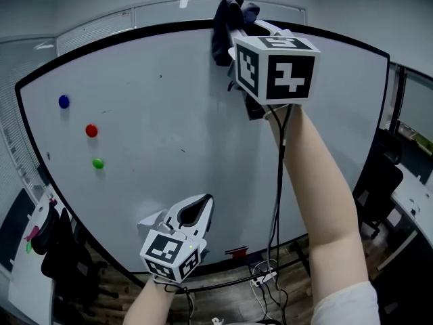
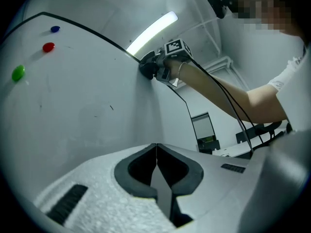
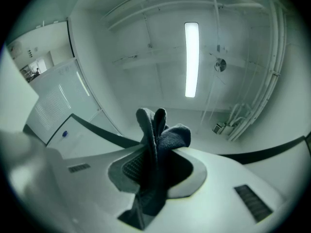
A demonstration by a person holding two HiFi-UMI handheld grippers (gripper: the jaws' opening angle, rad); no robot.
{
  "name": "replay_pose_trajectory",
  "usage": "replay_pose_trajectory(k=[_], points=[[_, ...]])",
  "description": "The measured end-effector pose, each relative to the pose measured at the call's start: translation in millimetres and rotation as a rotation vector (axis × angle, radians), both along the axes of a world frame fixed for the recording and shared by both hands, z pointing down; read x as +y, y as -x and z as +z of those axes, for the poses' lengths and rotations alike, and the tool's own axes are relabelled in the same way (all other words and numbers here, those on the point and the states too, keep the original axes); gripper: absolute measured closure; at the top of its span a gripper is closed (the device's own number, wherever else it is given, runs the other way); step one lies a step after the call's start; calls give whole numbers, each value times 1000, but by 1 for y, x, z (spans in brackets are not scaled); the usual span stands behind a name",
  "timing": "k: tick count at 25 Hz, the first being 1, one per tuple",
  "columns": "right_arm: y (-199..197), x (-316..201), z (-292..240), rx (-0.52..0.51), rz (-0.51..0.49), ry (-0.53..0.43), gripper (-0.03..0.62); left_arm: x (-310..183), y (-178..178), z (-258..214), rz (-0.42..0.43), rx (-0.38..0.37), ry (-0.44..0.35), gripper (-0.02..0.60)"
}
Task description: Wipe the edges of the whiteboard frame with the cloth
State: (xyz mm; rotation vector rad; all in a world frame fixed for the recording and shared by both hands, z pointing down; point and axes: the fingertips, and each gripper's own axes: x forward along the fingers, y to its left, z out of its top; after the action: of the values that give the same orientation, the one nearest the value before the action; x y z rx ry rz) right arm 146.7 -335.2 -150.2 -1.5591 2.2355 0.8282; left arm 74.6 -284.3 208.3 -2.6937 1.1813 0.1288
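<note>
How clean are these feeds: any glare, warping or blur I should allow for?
Head view: sharp, but fisheye bows the whiteboard outline. Left gripper view: ceiling light flares, corners go black. Right gripper view: ceiling light blown out, cloth dark and backlit.

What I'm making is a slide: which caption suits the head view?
Right hand-held gripper holds a dark cloth at the whiteboard frame's top edge.

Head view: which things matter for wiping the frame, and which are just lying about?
Job: cloth; frame; right gripper, shut on the cloth.
Idle: blue magnet; red magnet; green magnet; left gripper, shut and empty.
</note>
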Motion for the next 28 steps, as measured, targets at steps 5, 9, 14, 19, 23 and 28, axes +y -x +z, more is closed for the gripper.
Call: replay_pose_trajectory(k=[5, 9, 14, 19, 23, 28], points=[[-38, -4, -1, 3, -18, -2, 513, -4, -50, 4, 22, -10, -4, 561], [-78, -9, -7, 10, -16, -10, 513, -18, -100, 2, 22, -4, -12, 561], [-141, -16, -15, 45, -15, -41, 513, -33, -168, -3, 8, 21, -36, 561], [-195, -22, -9, 82, -46, -54, 513, -46, -235, 2, -6, 61, -31, 563], [-236, -27, -13, 100, -41, -73, 513, -52, -280, 11, -3, 42, -20, 562], [-300, -35, -21, 101, -26, -65, 513, -58, -332, 11, -15, 70, 2, 562]])
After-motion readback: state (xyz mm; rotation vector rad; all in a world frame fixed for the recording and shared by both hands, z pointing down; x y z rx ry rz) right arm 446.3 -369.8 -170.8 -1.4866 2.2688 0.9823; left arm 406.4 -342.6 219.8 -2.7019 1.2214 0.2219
